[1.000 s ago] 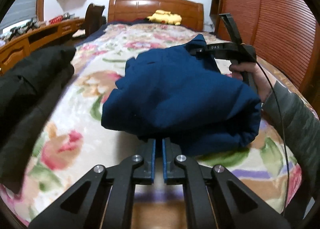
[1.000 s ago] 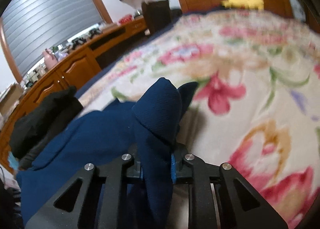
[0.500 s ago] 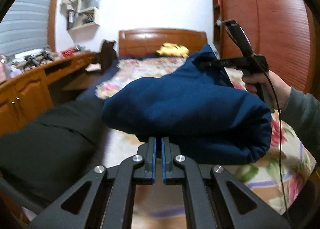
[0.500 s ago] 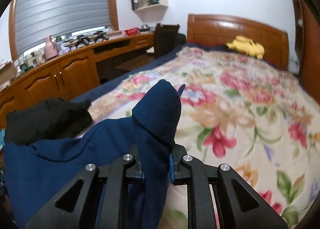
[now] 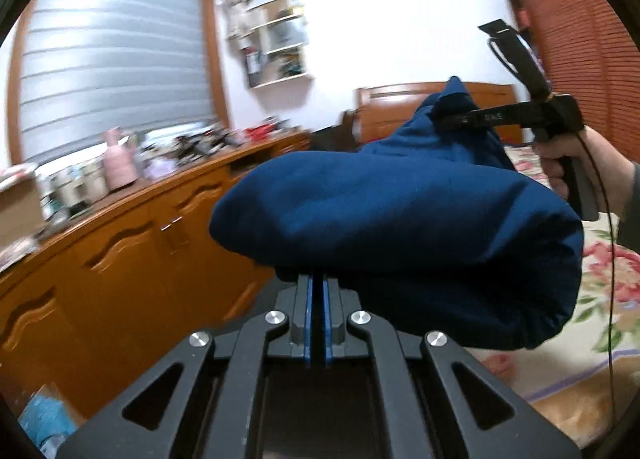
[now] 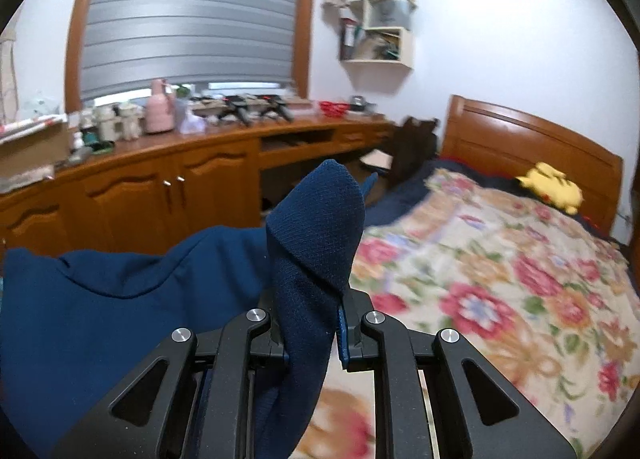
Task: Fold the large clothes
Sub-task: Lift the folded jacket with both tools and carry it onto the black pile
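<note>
A wide bed [image 6: 520, 271] under a soft floral blanket of cream, pink and green fills the right of the room, its polished wooden headboard [image 6: 532, 139] at the far end. Along the left wall runs a long run of glossy orange-brown cabinets [image 6: 160, 187] with arched door panels, the tabletop [image 6: 224, 135] above them crowded with small items. The folded navy garment [image 5: 400, 219], a thick, matte knit bundle with rounded edges, hangs in the air between the two tools, near the bed's near-left edge. The left gripper [image 5: 317, 291] has its blue-lined jaws pressed together on the bundle's lower hem. The right gripper [image 6: 312, 323] pinches a bunched peak of the cloth, with a hand [image 5: 560, 163] on its handle. A yellow plush toy [image 6: 550, 187] lies by the headboard.
</note>
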Tool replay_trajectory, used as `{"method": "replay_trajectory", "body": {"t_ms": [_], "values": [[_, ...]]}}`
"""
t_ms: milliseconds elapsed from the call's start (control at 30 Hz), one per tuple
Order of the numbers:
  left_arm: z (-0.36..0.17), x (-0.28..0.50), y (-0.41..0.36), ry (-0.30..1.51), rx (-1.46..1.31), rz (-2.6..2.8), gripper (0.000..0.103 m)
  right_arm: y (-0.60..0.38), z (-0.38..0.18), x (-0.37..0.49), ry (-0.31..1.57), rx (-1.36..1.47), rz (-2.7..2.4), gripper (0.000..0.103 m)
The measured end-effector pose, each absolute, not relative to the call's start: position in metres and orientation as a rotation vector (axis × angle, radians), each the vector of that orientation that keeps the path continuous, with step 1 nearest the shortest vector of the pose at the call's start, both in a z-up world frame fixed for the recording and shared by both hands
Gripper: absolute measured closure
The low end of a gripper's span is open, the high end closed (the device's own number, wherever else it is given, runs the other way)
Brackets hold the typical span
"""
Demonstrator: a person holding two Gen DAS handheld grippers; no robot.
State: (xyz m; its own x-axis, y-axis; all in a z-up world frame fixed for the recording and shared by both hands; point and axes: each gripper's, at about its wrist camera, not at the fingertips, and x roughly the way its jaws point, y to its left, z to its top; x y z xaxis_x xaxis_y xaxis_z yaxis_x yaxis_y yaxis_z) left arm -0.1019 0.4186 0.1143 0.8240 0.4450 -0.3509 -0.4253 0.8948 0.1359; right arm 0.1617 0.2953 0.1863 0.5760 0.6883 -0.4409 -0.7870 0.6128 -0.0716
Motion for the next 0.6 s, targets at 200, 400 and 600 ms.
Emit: {"method": "replay_trajectory", "body": {"t_ms": [200, 400, 600], "values": [[0.045, -0.118, 0.474, 0.528, -0.013, 0.535, 0.101, 0.374, 0.099, 0.161, 0.576, -0.335, 0.896, 0.084], [0.035, -0.130, 0.464, 0.508, -0.042, 0.545, 0.100, 0.369, 0.059, 0.158, 0.639, -0.363, 0.789, 0.061], [0.057, -0.148, 0.440, 0.474, -0.065, 0.522, 0.089, 0.328, 0.092, 0.125, 0.570, -0.316, 0.857, 0.043]]}}
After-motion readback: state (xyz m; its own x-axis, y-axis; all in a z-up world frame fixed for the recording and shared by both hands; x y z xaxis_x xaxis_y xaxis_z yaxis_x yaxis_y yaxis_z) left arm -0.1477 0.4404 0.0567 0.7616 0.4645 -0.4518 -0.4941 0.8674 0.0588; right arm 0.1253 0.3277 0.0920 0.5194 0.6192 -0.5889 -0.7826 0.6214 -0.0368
